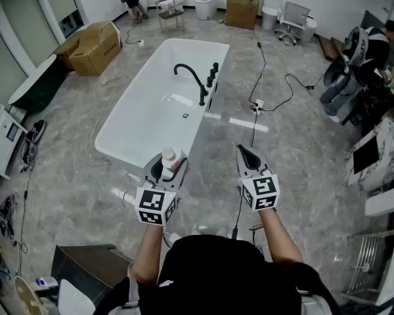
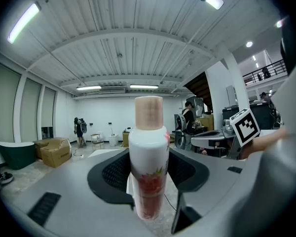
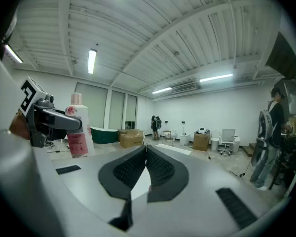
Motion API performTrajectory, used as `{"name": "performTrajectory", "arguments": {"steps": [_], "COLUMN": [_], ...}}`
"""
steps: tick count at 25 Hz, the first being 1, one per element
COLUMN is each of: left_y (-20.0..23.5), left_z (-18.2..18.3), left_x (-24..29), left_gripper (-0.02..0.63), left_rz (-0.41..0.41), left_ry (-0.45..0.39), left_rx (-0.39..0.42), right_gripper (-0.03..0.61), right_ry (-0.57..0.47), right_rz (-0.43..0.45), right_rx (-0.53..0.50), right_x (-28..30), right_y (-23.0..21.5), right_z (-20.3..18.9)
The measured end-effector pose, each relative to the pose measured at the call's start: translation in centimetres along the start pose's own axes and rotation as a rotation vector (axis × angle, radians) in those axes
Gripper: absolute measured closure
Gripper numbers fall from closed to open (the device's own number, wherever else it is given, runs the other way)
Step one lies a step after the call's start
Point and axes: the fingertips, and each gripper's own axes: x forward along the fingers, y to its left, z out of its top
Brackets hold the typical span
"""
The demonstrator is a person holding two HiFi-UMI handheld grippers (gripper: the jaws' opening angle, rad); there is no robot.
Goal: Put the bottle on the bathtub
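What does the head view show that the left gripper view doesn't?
Head view only: the curved black faucet on the white oval bathtub, and the right tool, jaws together and empty. Left gripper view only: the red flower print on the white tan-capped plastic bottle, and the ribbed white ceiling. Both: that bottle clamped in the left tool, plus the brown cardboard box.

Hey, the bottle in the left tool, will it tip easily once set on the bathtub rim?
Probably tippy: the bottle is tall and narrow, and the bathtub rim looks slim. Its glossy white body may slip in the left tool.
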Motion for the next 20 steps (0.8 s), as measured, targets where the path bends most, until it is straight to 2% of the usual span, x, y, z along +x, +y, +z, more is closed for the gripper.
{"name": "performTrajectory", "arguments": {"steps": [20], "left_y": [-2.1], "left_z": [-0.8], "left_x": [1.4], "left_gripper": [0.383], "left_rz": [0.022], "left_ry": [0.007], "left_rx": [-0.023], "right_gripper": [0.555], "right_ry": [0.001], "right_rz": [0.035], "right_rx": [0.016], "right_x": [-1.0], "right_y": [-2.0], "right_z": [-1.2]}}
